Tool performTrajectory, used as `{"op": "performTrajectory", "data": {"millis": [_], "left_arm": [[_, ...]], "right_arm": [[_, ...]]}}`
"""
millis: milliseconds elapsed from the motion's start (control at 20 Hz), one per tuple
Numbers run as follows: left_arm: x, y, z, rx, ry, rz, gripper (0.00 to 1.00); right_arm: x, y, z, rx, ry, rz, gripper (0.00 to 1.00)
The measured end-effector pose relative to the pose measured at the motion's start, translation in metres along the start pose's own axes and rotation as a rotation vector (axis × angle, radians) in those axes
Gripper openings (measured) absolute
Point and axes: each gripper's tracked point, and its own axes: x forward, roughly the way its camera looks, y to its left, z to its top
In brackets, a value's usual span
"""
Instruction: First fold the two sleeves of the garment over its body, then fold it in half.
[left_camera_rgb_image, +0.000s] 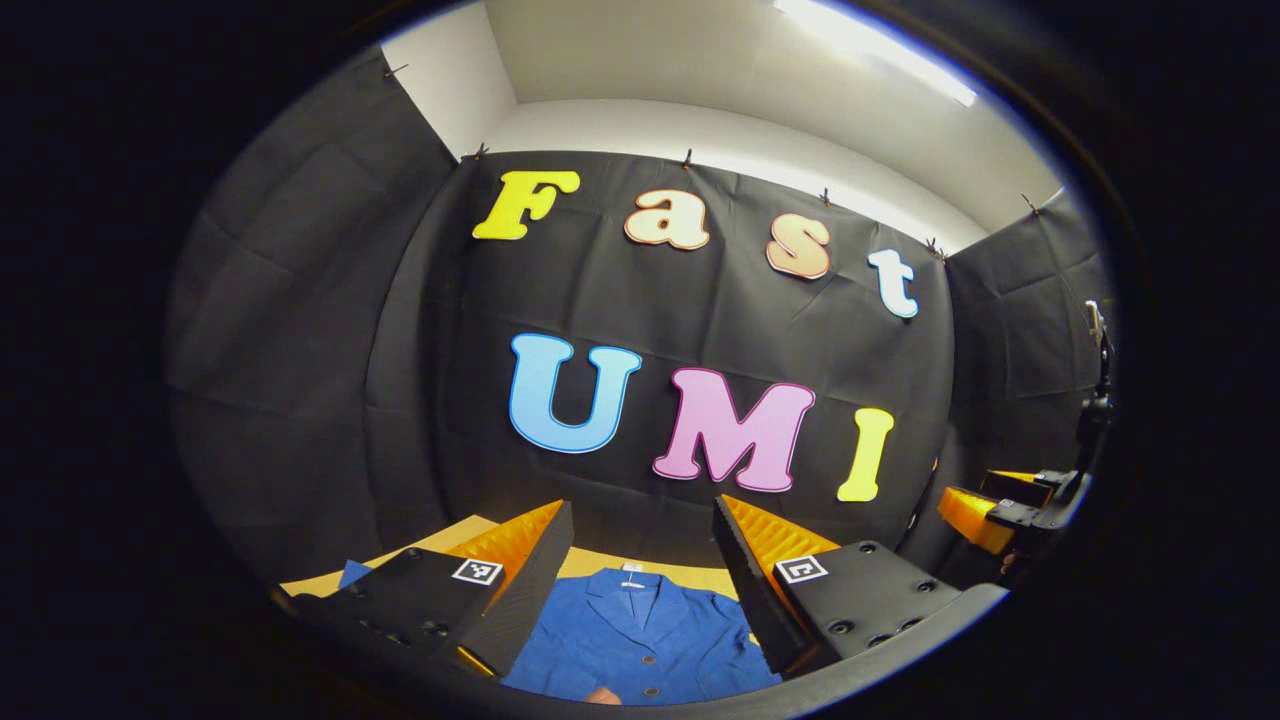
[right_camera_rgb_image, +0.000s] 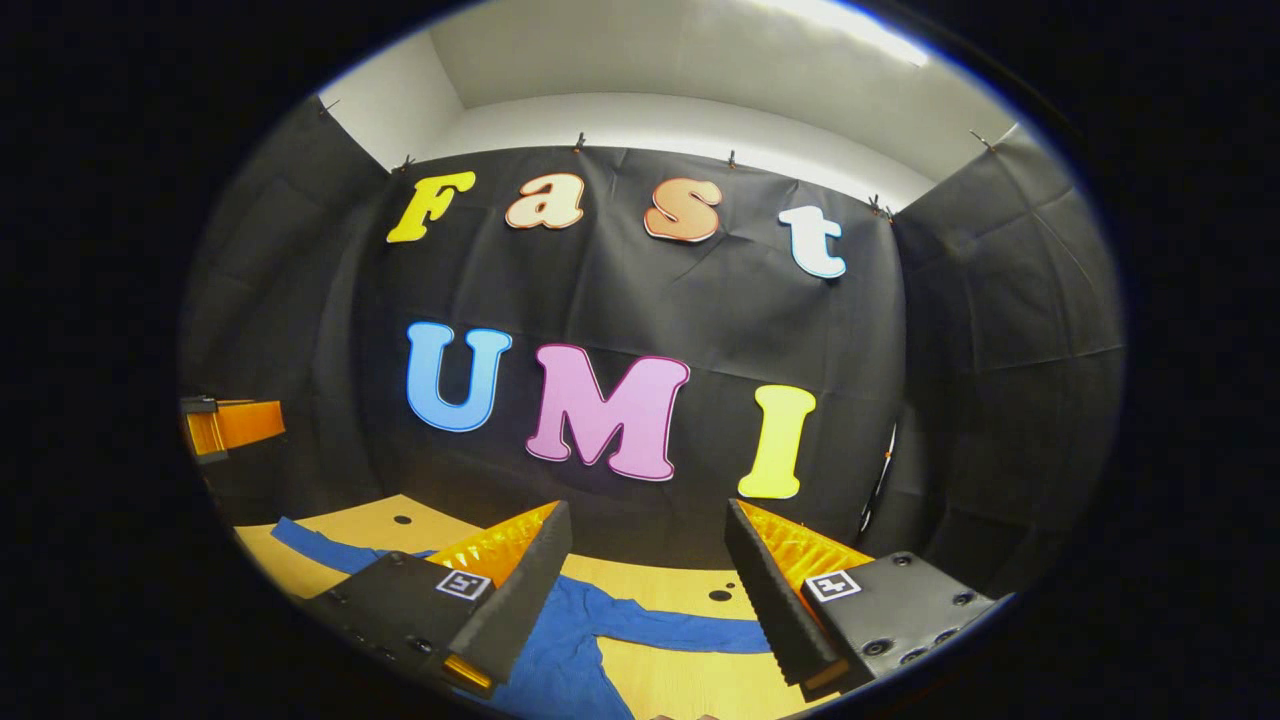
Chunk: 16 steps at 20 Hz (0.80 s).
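A blue garment (left_camera_rgb_image: 640, 640), a jacket with a collar and buttons, lies flat on the wooden table (left_camera_rgb_image: 450, 538), collar toward the wall. My left gripper (left_camera_rgb_image: 641, 508) hovers above its chest, open, nothing between the fingers. In the right gripper view one blue sleeve (right_camera_rgb_image: 690, 635) stretches out sideways across the table (right_camera_rgb_image: 660, 580), and the other sleeve (right_camera_rgb_image: 320, 548) reaches away at the left. My right gripper (right_camera_rgb_image: 648, 510) is open above that near sleeve, holding nothing. Each gripper appears at the edge of the other's view: the right gripper (left_camera_rgb_image: 990, 515), the left gripper (right_camera_rgb_image: 230, 425).
Black cloth walls close the booth behind and on both sides. The tabletop has small dark holes (right_camera_rgb_image: 720, 595) near the sleeve. A black stand (left_camera_rgb_image: 1095, 410) rises at the right edge of the left gripper view.
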Motion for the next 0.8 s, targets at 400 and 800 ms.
{"op": "performTrajectory", "data": {"millis": [400,800], "left_arm": [[-0.006,0.003,-0.005,0.036,0.022,0.045,0.81],[-0.019,0.003,0.004,0.068,-0.022,0.040,0.81]], "right_arm": [[-0.009,-0.016,-0.001,-0.008,0.007,-0.037,0.93],[-0.011,-0.036,-0.022,0.019,0.056,-0.083,0.98]]}}
